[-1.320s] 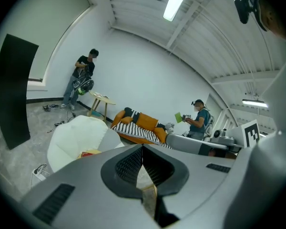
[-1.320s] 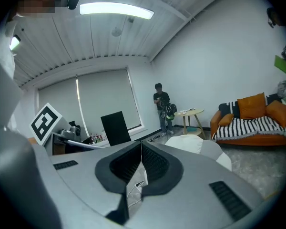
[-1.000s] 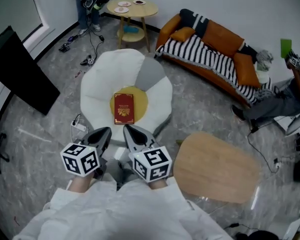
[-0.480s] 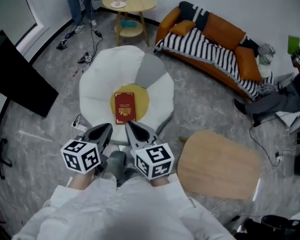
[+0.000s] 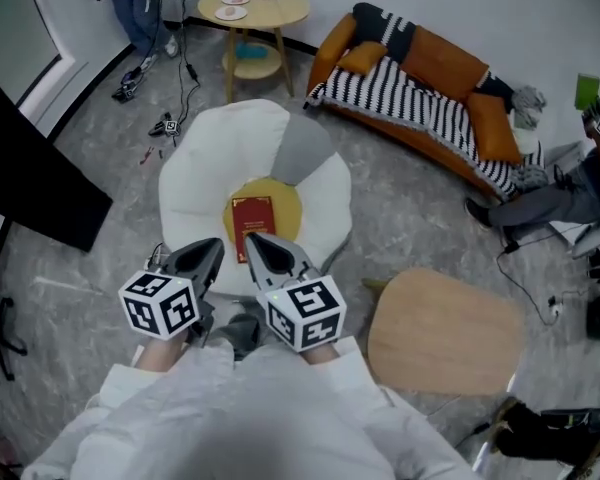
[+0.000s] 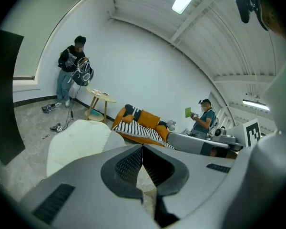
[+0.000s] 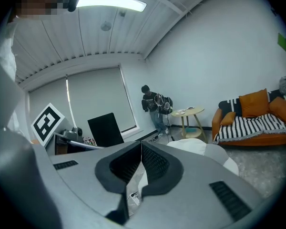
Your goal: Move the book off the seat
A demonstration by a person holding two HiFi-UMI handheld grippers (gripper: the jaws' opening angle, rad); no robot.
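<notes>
The book (image 5: 252, 218) lay flat at centre of the seat (image 5: 205, 158). Our left gripper (image 5: 210, 246) & right gripper (image 5: 253, 240) were closed, empty, over seat's near edge. We judged book stiff, light-ish, cover prob. slick: pinch its near edge.

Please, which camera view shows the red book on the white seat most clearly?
The head view: from above, the red book lies flat in the middle of the white seat, its near end partly behind the right gripper. The left and right gripper views show part of the seat but not the book.
</notes>
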